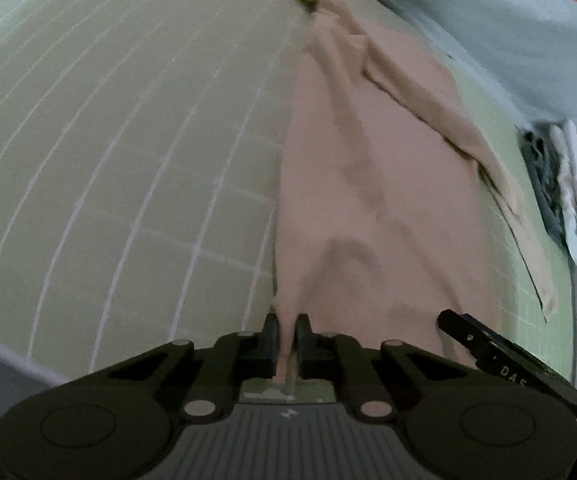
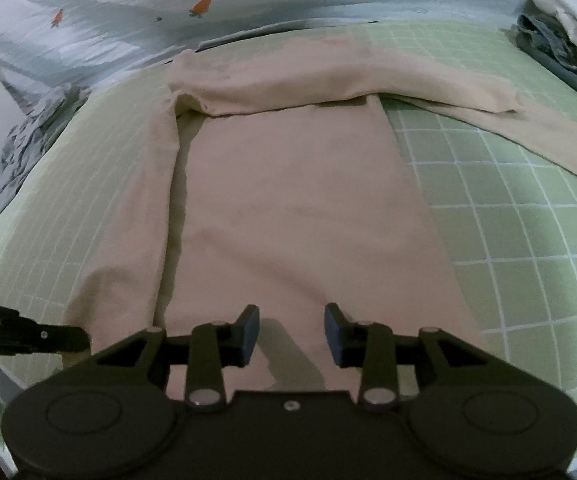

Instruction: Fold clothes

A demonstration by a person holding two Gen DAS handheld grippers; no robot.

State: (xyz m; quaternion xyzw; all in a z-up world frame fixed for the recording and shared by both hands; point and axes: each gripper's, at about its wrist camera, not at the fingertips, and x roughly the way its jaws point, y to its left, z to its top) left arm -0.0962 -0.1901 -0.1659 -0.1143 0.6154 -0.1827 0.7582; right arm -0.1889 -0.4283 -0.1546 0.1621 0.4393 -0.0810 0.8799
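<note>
Pinching a fold of the beige garment (image 1: 368,200) at lower centre of the left wrist view, the left gripper (image 1: 287,334) has its fingers clamped on cloth. Left of the garment's straight edge, the green grid mat (image 1: 128,140) lies bare to the frame's left margin. One garment, one mat. In the right wrist view the right gripper (image 2: 291,334) hovers over the hem, fingers apart, nothing between them. One stack of folded clothes (image 2: 564,36) sits upper right, at the mat's edge.
</note>
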